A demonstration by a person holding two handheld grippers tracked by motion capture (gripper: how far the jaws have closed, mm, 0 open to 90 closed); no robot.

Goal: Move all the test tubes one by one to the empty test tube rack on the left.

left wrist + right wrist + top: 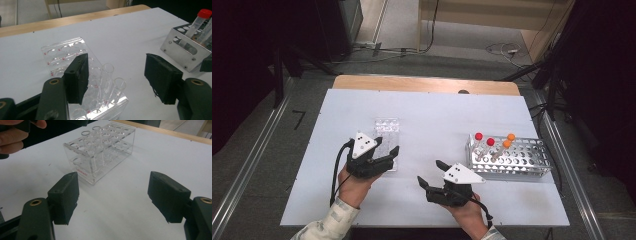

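The person stood at a white table, a two-jaw claw in each hand. The left gripper hovered just over the near end of a clear acrylic test-tube rack that sat left of the table's middle. In the left gripper view its jaws stood apart, about half open, with nothing pressed between the pads; two clear glass tubes stood upright in the near holes of the clear rack, just beside the left pad and not touched by it. The rest of that rack's holes looked bare.

The right gripper sat low over the near middle of the table, pointing toward the clear rack, well apart from it. Its jaws stood wide open and held nothing; between them, in the right gripper view, lay only bare table, with the clear rack farther off and the two tubes at its left end. The person's left hand showed at the upper left corner there.

To the right stood a metal test-tube rack, just beside the right gripper. It carried four capped tubes leaning at its far left corner: two with red caps and two with orange caps.
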